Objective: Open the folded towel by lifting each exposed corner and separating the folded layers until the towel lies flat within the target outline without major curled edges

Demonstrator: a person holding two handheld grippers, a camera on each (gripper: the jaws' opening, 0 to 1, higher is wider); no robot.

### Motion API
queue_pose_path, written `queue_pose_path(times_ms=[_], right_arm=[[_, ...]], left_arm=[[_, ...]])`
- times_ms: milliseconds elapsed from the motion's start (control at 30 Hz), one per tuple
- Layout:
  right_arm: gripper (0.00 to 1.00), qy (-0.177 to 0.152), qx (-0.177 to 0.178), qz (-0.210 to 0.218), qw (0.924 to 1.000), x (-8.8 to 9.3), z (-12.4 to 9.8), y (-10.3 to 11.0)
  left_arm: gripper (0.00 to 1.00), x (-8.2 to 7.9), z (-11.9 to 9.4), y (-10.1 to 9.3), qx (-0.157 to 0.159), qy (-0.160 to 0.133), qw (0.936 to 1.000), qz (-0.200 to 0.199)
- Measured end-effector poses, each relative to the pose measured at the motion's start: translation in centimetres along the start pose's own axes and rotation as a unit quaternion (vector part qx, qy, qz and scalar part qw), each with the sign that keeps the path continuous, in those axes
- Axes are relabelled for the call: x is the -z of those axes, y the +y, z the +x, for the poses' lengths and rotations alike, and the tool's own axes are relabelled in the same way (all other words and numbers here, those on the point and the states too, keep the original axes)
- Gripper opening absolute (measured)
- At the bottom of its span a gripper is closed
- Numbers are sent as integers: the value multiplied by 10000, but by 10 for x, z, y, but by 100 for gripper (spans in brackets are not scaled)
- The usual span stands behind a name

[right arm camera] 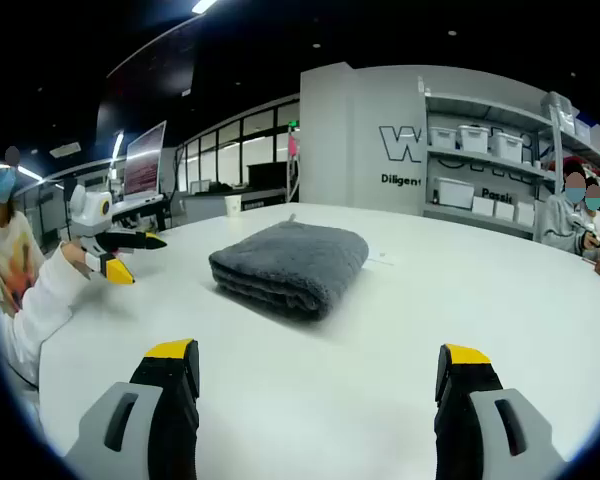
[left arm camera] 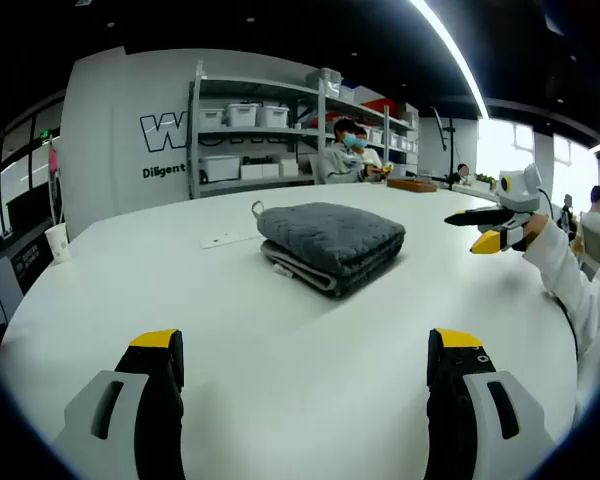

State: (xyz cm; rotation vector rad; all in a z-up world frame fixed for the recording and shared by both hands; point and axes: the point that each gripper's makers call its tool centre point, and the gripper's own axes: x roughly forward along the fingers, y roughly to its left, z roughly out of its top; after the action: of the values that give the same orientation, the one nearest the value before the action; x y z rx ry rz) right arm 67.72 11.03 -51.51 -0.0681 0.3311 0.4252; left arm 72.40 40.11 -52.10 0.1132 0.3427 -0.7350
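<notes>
Grey plush towel [left arm camera: 332, 243] sits folded into a thick, roughly square stack near the centre of a white table [left arm camera: 280, 380]. Layers are stacked; a lighter band runs along the lower edge facing the left gripper view. A small loop tag sticks out at the far-left corner in that view. No target outline can be made out on the tabletop.

Left gripper [left arm camera: 305, 350] points at the towel from one side, jaws spread wide w/ yellow tips, holding nothing, well apart from the fabric. Right gripper [right arm camera: 318, 362] faces the towel from the opposite side, jaws likewise spread, empty, also well short of it. Each gripper also appears in the other's view, held above the table by a hand in a white sleeve.

A flat white slip [left arm camera: 230, 240] lies on the table just beside the towel. A paper cup [left arm camera: 57, 241] stands near the table edge. Shelving w/ storage bins [left arm camera: 270, 140] lines the far wall; seated people are in the background.

Step in hand, as a judgement: the very start, approach only; towel untouched and fully folded, so no unfolding is done yet.

Next move prob. calls for bringing one gripper down to an exposed corner of the top layer, pinching just that layer rather than the whole stack, then lifting and peeling it back. The other gripper may need to pin the lower layers so the stack doesn't slide on the smooth table.
</notes>
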Motion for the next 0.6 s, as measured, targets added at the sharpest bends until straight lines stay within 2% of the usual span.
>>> queue_pose_path(times_ms=[600], right_arm=[[99, 32, 29, -5, 10000, 2, 1, -2]], left_arm=[[100, -1, 0, 2, -3, -17, 10000, 10]])
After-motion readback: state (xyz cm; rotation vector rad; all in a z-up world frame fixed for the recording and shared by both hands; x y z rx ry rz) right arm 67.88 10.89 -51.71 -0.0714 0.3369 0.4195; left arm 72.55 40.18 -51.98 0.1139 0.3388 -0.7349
